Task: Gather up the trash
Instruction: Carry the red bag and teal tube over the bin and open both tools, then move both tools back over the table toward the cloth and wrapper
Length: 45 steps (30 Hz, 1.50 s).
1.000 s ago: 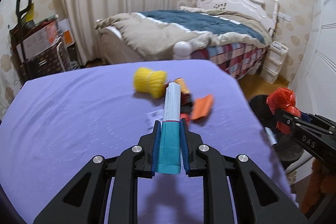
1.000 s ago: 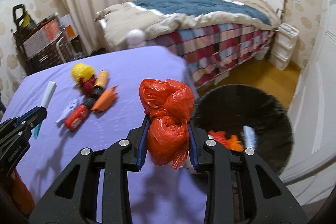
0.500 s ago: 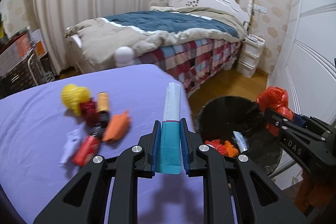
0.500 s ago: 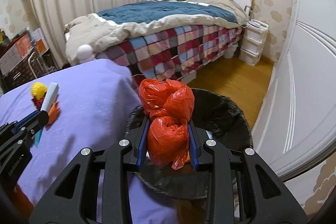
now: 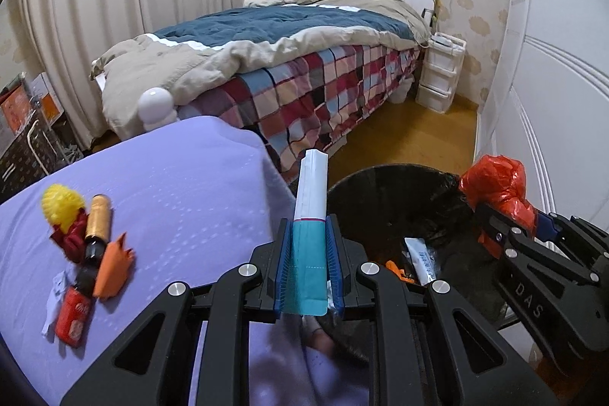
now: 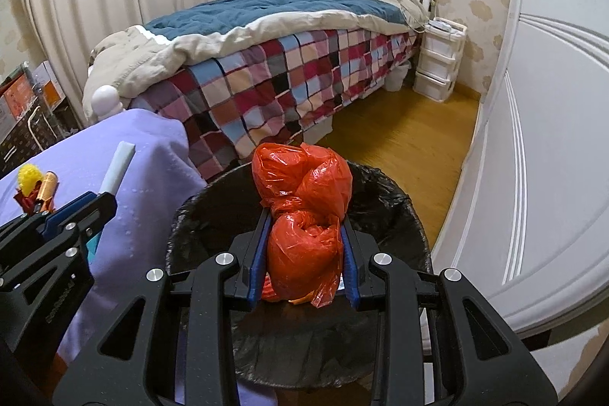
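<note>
My left gripper [image 5: 309,267] is shut on a teal and white tube wrapper [image 5: 310,215] and holds it over the table's right edge, beside the black-lined trash bin [image 5: 384,177]. My right gripper [image 6: 304,253] is shut on a crumpled red plastic bag [image 6: 304,200] and holds it above the bin [image 6: 396,204]. More trash lies on the purple table [image 5: 171,193]: a yellow ball [image 5: 61,204], a gold tube [image 5: 98,217], an orange scrap [image 5: 112,265] and a red packet [image 5: 74,314]. The bin holds a white wrapper [image 5: 420,259] and orange bits.
A bed with a plaid cover [image 5: 304,78] stands behind the table and bin. A white drawer unit [image 5: 439,75] is by the headboard. A white door [image 6: 552,139] is at the right. Boxes and a rack [image 5: 23,124] stand at the left.
Both grippers have swung right, from over the table toward the bin. The red bag is now above the bin's opening. The wrapper is now at the table's edge.
</note>
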Available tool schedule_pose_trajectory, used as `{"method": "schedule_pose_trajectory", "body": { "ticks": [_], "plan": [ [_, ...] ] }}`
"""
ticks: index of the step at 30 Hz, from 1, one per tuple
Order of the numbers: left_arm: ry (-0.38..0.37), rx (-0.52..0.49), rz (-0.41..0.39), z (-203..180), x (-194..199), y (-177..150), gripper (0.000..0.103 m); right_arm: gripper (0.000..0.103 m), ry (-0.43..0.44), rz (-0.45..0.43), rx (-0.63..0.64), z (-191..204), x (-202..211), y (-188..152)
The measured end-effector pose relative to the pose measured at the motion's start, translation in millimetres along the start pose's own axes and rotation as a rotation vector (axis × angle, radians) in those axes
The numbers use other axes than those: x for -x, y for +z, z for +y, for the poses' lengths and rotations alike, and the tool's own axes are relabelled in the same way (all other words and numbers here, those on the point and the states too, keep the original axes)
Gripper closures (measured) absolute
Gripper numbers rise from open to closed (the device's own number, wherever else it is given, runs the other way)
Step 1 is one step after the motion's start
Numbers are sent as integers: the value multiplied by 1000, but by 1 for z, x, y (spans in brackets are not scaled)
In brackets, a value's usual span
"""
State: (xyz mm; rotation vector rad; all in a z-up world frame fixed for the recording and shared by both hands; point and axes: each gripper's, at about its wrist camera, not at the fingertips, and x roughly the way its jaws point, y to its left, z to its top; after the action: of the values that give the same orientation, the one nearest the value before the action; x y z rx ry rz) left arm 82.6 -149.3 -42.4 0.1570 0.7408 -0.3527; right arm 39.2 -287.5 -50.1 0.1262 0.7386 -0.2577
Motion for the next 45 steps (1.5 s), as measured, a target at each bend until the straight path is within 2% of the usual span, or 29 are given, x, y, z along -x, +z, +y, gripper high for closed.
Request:
{"method": "schedule_pose_trajectory", "body": {
  "ticks": [12,13,14,16,17,21,26,29,38,45],
  "plan": [
    [6,-37,51,-17,-23,10,81,70,-8,11,-26,-13,-16,2],
    [10,-38,53,-17,-24,10,78,68,-10,12,-31,-14,-16,2],
    [12,-37,55,-17,-24,10,70,61,-11,11,-36,-15,-16,2],
    [16,-30,52,-16,-24,10,58,55,-15,3,-43,-17,-16,2],
    [16,-24,46,-15,-23,10,54,55,-17,1,-43,-18,-15,2],
    [23,-7,30,-11,-18,11,44,55,-30,-3,-48,-20,-11,3],
    [50,-15,-7,-7,-6,9,35,50,-37,-14,-50,-18,-3,4],
    [63,-15,-18,-2,2,7,35,46,-32,-22,-46,-14,2,4],
    [107,6,-37,25,28,-2,32,45,-8,-27,-35,7,20,0],
    [178,50,-43,70,52,-17,32,45,61,-15,-13,37,29,-6]
  ]
}}
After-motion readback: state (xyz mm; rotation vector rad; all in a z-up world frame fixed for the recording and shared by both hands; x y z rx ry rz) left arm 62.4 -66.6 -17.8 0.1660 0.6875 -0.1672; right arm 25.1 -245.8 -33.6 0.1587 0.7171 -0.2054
